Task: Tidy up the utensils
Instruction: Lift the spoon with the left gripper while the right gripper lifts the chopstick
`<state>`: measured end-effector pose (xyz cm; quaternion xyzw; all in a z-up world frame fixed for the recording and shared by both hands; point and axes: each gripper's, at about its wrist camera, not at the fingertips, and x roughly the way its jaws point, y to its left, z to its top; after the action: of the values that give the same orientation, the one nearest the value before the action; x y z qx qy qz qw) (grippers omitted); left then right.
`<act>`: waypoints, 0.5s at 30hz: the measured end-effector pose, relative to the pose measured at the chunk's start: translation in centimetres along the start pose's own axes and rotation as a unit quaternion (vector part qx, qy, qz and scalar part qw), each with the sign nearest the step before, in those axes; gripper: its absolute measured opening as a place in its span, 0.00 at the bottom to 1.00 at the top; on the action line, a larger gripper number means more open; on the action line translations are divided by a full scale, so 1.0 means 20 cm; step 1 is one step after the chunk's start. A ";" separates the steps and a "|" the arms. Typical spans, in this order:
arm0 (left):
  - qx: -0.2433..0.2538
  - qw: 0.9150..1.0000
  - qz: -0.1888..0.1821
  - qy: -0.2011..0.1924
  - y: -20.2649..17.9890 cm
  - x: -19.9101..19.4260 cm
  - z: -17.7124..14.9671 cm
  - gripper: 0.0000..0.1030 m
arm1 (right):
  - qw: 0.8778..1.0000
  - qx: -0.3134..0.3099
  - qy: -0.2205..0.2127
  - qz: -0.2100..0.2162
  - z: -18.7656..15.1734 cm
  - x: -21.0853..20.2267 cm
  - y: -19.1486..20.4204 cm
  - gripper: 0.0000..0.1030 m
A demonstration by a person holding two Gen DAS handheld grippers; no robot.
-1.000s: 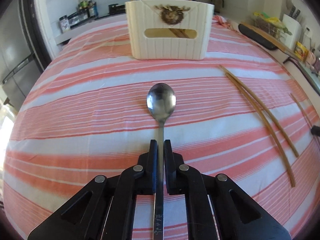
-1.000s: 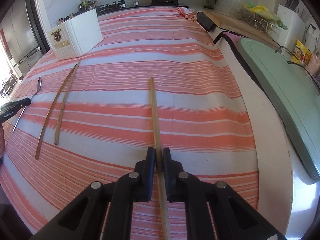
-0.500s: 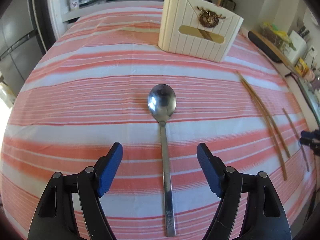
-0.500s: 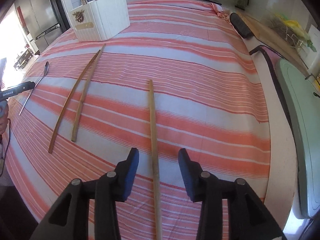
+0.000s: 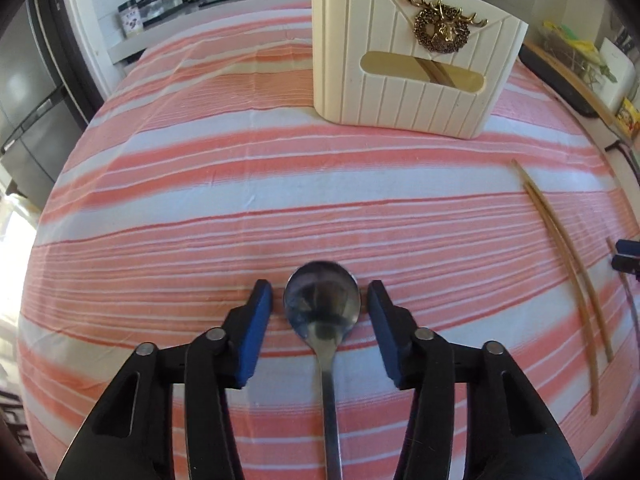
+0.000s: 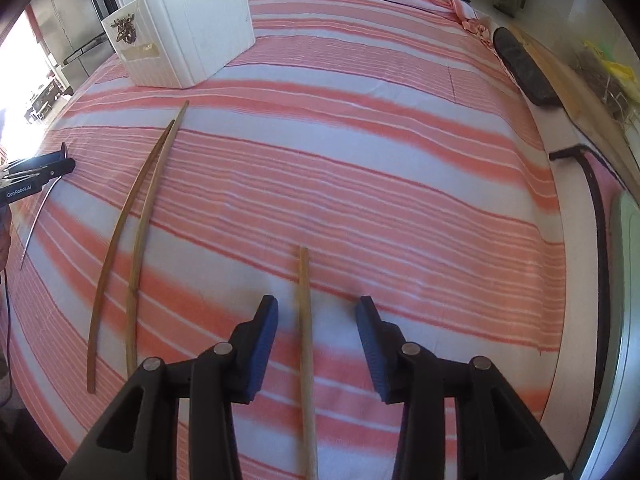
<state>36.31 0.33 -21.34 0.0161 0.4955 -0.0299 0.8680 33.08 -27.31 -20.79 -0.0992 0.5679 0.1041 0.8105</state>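
A steel spoon [image 5: 323, 312] lies flat on the striped cloth, bowl away from me. My left gripper [image 5: 320, 304] straddles the bowl, its jaws closing, and the blue pads [image 5: 258, 320] stand just clear of the metal. In the right wrist view a single wooden chopstick [image 6: 306, 340] lies on the cloth between the fingers of my right gripper [image 6: 318, 316]. Those jaws are closing too, with clear gaps on both sides. A cream utensil holder [image 5: 412, 64] with a gold deer badge stands at the far side, chopsticks inside it. The holder [image 6: 180, 36] is far left in the right view.
Two more chopsticks [image 5: 568, 264] lie as a pair between the grippers, seen also as the pair [image 6: 136, 224] in the right view. The left gripper body [image 6: 36, 180] and spoon handle [image 6: 38, 220] show at that view's left edge. A green board [image 6: 630, 280] borders the cloth's right edge.
Both grippers let go of the spoon and the chopstick, which now lie on the cloth, and slid forward along them. After opening wide, both pairs of jaws have narrowed again.
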 end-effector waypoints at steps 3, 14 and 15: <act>0.002 1.000 -0.006 -0.003 0.00 0.01 0.03 0.35 | 1.000 0.017 0.000 0.001 0.06 0.00 -0.01 0.06; -0.012 0.990 -0.083 -0.116 0.09 -0.54 -0.02 0.35 | 0.971 0.046 -0.219 0.079 -0.01 -0.70 0.08 0.06; -0.012 0.988 -0.089 -0.124 0.10 -0.58 -0.01 0.35 | 0.968 0.044 -0.235 0.077 -0.03 -0.77 0.10 0.06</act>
<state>30.33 2.82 -11.52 -0.0423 0.3834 -0.1024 0.9169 26.92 -26.30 -6.59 0.0080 0.3714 0.1618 0.9142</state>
